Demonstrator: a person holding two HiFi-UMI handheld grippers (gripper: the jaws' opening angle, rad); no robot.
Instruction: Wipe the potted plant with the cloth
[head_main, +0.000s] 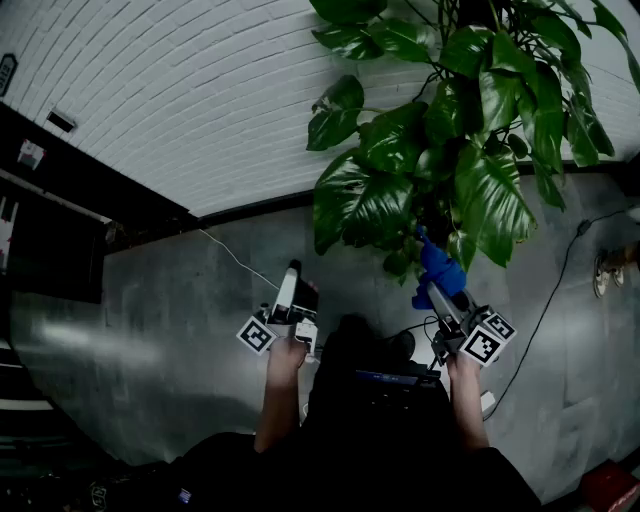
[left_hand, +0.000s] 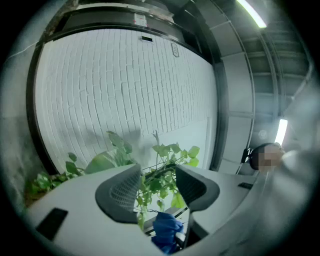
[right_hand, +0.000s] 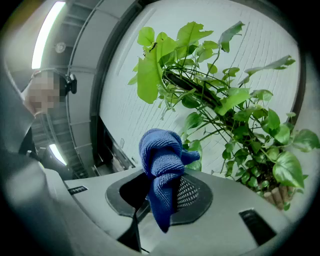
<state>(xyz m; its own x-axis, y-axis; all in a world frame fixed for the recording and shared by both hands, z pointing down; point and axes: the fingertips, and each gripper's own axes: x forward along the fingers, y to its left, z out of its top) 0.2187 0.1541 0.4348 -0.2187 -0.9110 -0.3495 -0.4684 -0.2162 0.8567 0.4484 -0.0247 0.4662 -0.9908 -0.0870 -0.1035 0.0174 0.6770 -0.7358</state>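
Between the right jaws: the cloth (right_hand: 161, 160), blue and knitted, was clamped by its middle in the right gripper (right_hand: 160, 194). A knotted bunch stood above the pads and one tail hung below.
Left gripper: the left gripper (left_hand: 157, 186) held its jaws apart with nothing between the pads. The greenery seen through the gap was well beyond them.
Potted plant: the potted plant (head_main: 440, 150) stood against the white brick wall (head_main: 180, 100) on the grey floor (head_main: 150, 330), ahead and to the person's right. In the head view its lowest foliage hung just above the cloth, though whether they touched could not be told.
Cloth, handling: it looked soft, light and limp. It would probably fold around a leaf rather than push it, and the bunched top seemed the best wiping face.
Cloth, hold: the grip at the middle looked firm enough. A hold nearer the tail would likely leave the bunch flopping.
Leaves, handling: the leaves (head_main: 495, 200) were broad, thin and glossy. They would likely bend away under pressure, and could crease or tear if rubbed hard.
Stems, handling: the stems (right_hand: 192, 86) looked slender and springy, so a pulled leaf might snap off.
Leaves, hold: the empty left jaws seemed best used to support a blade gently from beneath, near its base, without pinching.
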